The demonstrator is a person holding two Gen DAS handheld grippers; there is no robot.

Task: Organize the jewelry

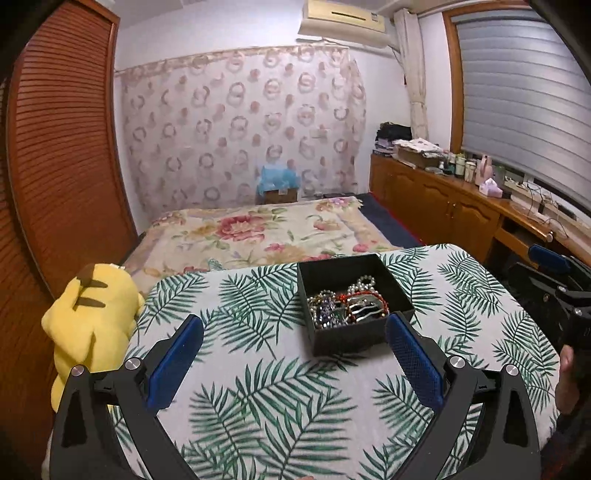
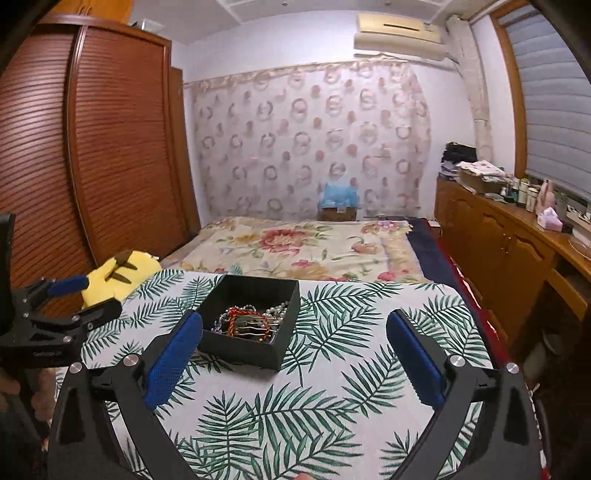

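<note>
While both grippers hover with jaws wide open and empty, the black square cardboard box (image 1: 352, 302) of tangled bead jewelry (image 1: 347, 304) lies just ahead, between them.

Place: home bedroom.
Evidence: bed (image 2: 295, 247), louvred wardrobe (image 2: 122, 147), air conditioner (image 2: 400, 35), cluttered sideboard (image 2: 498, 236).
</note>
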